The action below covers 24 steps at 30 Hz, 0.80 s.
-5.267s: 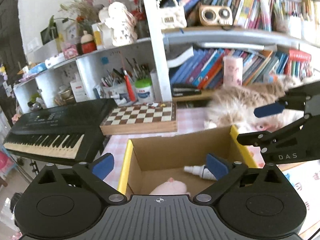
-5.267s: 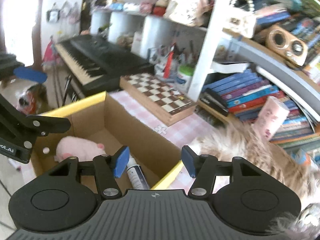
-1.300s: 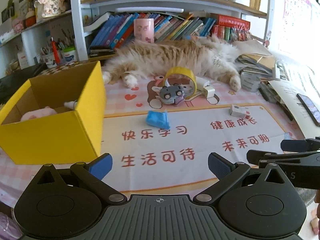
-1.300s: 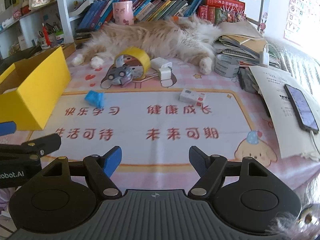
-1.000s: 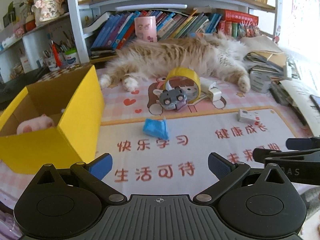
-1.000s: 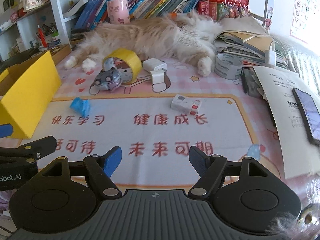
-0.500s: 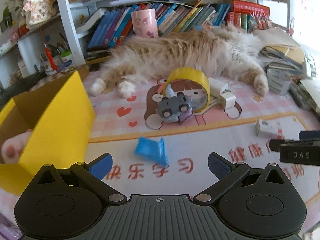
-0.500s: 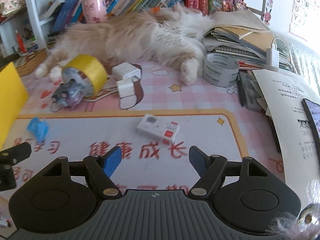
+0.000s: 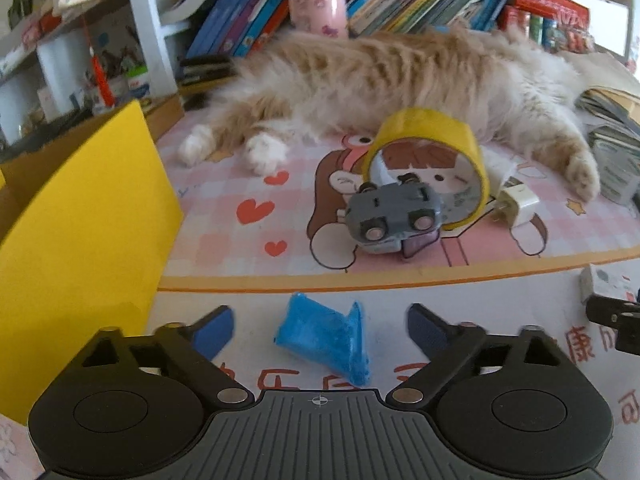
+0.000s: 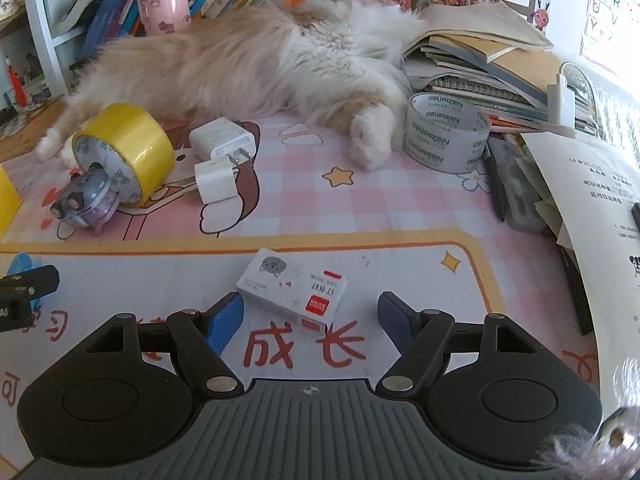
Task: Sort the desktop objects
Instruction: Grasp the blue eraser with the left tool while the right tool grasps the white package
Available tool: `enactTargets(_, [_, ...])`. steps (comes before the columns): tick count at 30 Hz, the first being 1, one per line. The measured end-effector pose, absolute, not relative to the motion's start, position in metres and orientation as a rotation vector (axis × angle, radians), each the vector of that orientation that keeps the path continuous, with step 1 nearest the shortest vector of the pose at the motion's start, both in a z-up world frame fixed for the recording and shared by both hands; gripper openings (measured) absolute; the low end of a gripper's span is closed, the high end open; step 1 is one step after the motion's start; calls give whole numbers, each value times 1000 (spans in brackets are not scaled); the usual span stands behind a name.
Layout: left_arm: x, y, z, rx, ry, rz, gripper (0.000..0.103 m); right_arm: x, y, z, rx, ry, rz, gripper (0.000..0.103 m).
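A crumpled blue wrapper (image 9: 326,336) lies on the desk mat between the blue pads of my left gripper (image 9: 320,330), whose jaws are closing; neither pad touches it. A small white box with a red label (image 10: 292,294) lies between the pads of my right gripper (image 10: 310,318), which stands open and clear of the box. Beyond sit a grey toy car (image 9: 394,214) leaning on a yellow tape roll (image 9: 430,156), and two white chargers (image 10: 218,162). The yellow cardboard box (image 9: 80,248) stands at the left.
A fluffy orange cat (image 9: 380,80) lies stretched across the back of the desk. A grey tape roll (image 10: 446,138), pens, stacked notebooks (image 10: 480,64) and papers (image 10: 592,200) crowd the right side. Bookshelves and a pink cup (image 9: 318,6) stand behind.
Both grippers moved forward and down toward the mat. The blue wrapper now sits between the left pads, which have come closer together. The white box now sits between the right pads.
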<state>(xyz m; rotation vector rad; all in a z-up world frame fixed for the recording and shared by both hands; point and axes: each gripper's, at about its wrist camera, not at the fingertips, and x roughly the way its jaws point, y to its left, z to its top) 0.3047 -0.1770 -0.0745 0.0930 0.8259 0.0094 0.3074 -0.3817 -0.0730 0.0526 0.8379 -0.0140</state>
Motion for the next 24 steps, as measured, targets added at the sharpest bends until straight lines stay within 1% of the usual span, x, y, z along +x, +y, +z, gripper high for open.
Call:
enactTargets(2, [306,-176,-78,87,838,3,78,309,-381,-73,53,833,-15,72])
enactTargets(6, [305,-173,-81,50,843,-23,67,309,-378,-75,38,820,-17,72])
enactTargets(7, [304,-172,-80,35,841,-32,61,309,-378,-75,44,817,-19,72])
enactTargets(8, [303,-172,-80,40,836,-33,49,308,-379,-75,52,814,-22,72])
enactTargets(9, [302,-173,-79,42,831,-42,44,309,-379,-75,59,811,-26,71])
enactTargets(11, [300,-174,-78,45,832,-55,42,309,-378,-75,58,809,-31,71])
enactTargets(13, [298,-172,-77,30,838,-72,41,311,-377,-76,43,808,-29,69])
enactTargets(16, [293,-169,-73,-4,844,-79,40,314,-375,-76,29,800,-10,62])
enactTargets(18, [289,-167,-69,-21,839,-78,40,315,-374,-76,26,795,0,56])
enactTargets(20, [285,-166,-66,-48,838,-80,40,316,-373,-76,23,791,5,54])
enactTargets(22, [281,-167,-63,-61,837,-84,40,316,-372,-76,24,786,10,48])
enactTargets(24, [277,-168,-61,-65,834,-90,40,316,-373,-75,20,778,24,30])
